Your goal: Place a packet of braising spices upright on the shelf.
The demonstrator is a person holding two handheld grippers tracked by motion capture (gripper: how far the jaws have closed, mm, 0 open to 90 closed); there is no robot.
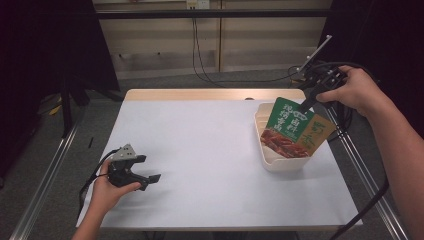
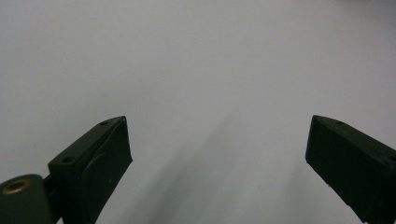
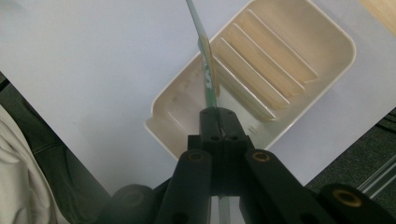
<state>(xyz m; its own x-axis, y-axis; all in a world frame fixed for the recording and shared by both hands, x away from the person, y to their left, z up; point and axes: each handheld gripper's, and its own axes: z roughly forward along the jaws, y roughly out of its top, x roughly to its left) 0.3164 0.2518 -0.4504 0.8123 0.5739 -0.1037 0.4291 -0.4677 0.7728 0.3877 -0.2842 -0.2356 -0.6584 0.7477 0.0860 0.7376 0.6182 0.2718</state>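
Bright even overhead light on white worktop (image 1: 210, 150), dark dim surroundings. Soft shadows under left gripper (image 2: 217, 144), close-up slightly blurred. No glare.

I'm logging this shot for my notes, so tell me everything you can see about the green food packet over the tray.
The green food packet is a flat, glossy pouch, green on top with white characters and a picture of reddish-brown food below. It stands tilted over the cream slotted tray, its lower edge down inside the tray. The right hand-held gripper is shut on its top edge; in the right gripper view it runs thin, edge-on, from the jaws. A yellow-orange packet stands close behind it.
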